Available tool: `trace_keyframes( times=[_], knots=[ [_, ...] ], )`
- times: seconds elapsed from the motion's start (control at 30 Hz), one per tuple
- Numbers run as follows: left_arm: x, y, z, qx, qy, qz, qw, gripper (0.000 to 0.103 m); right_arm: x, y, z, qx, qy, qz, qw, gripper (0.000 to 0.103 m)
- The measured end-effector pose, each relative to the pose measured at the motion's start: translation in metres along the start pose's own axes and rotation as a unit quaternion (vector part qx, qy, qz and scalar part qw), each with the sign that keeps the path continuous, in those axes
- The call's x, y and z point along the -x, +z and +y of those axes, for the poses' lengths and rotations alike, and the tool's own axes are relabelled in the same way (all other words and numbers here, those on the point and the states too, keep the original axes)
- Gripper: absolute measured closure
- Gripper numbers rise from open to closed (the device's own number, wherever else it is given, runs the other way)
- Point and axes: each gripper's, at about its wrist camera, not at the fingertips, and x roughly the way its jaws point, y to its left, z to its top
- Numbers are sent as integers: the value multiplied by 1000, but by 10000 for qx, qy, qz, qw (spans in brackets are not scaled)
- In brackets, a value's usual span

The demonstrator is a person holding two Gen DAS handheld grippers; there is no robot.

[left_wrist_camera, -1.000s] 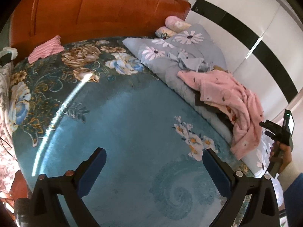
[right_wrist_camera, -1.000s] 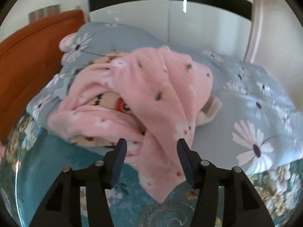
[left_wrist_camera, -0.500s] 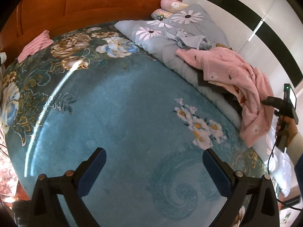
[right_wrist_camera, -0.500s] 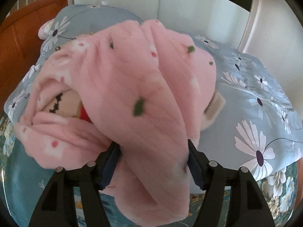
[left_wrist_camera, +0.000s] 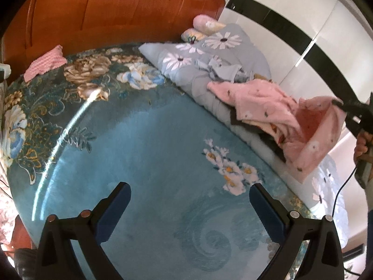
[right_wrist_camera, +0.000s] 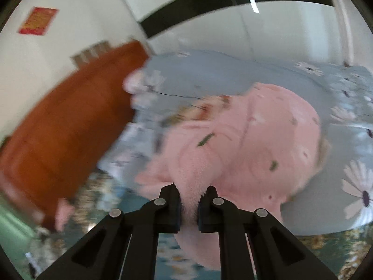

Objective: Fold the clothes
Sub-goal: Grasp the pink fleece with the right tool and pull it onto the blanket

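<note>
The right hand-held gripper (right_wrist_camera: 188, 200) is closing, its pads pinching a fold of the pink fleece garment (right_wrist_camera: 251, 144) at the bottom centre of its view. The rest of the garment lies heaped on the grey daisy-print quilt (left_wrist_camera: 205, 70) at the right of the bed (left_wrist_camera: 139, 140). The left hand-held gripper (left_wrist_camera: 190, 200) hangs with jaws wide apart over the bare teal floral bedspread. A red notice (right_wrist_camera: 37, 21) on the wall, upper left — its writing too blurred to read.

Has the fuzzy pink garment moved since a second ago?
Yes. Pinched in the right tongs, the fuzzy pink garment's near edge has lifted off the grey daisy-print quilt.
</note>
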Motion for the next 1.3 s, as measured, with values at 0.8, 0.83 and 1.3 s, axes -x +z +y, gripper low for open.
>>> trace_keyframes(
  times=[0.8,0.83,1.3],
  knots=[
    [98,2,24,-218,111,-1106,9936,0,148,-60,133,524,1700,-953,9794,94],
    [95,-1,19,-322,94,-1055,9939,0,136,-79,110,373,1426,-722,9864,94],
    [37,-12,-20,-742,228,-191,9968,0,54,-285,-141,-2020,-1176,1586,9593,94]
  ],
)
